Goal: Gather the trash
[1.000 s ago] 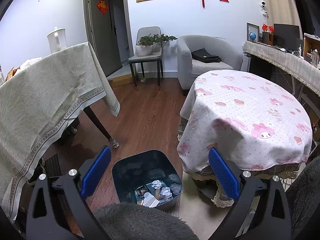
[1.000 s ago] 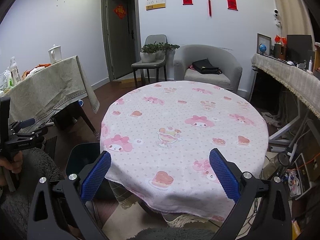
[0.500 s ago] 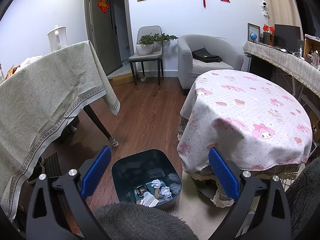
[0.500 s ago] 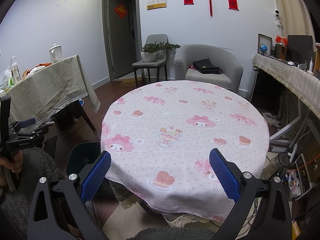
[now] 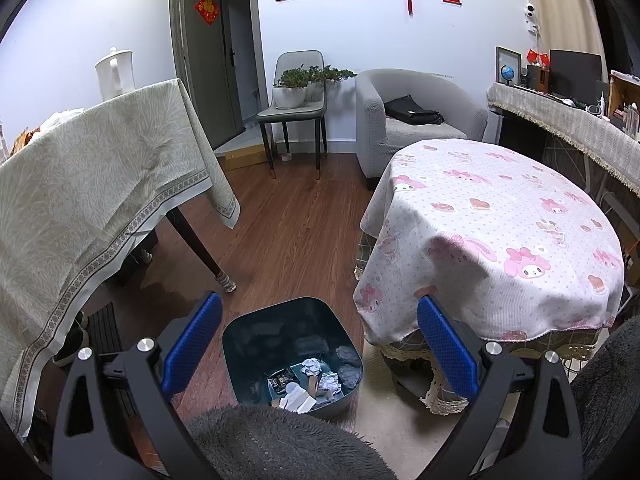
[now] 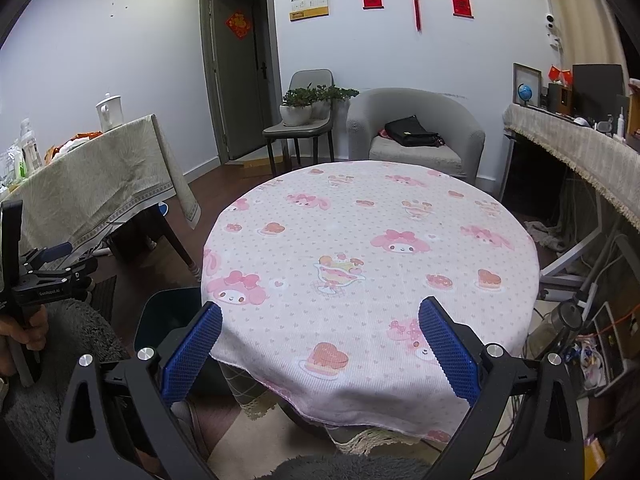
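Hovering spread and empty, the left gripper [image 5: 318, 338] sits above the trash bin [image 5: 256, 332] holding crumpled paper [image 5: 311, 367]; right gripper [image 6: 318, 338], likewise released, should scan the round table [image 6: 400, 208] for leftovers.

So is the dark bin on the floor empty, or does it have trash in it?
Partly filled. The bin stands upright with crumpled paper and wrappers covering its bottom; its upper walls are bare.

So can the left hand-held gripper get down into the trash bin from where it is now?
Probably yes: the left hand-held gripper hangs open right above the trash bin, whose mouth is uncovered, with nothing between them.
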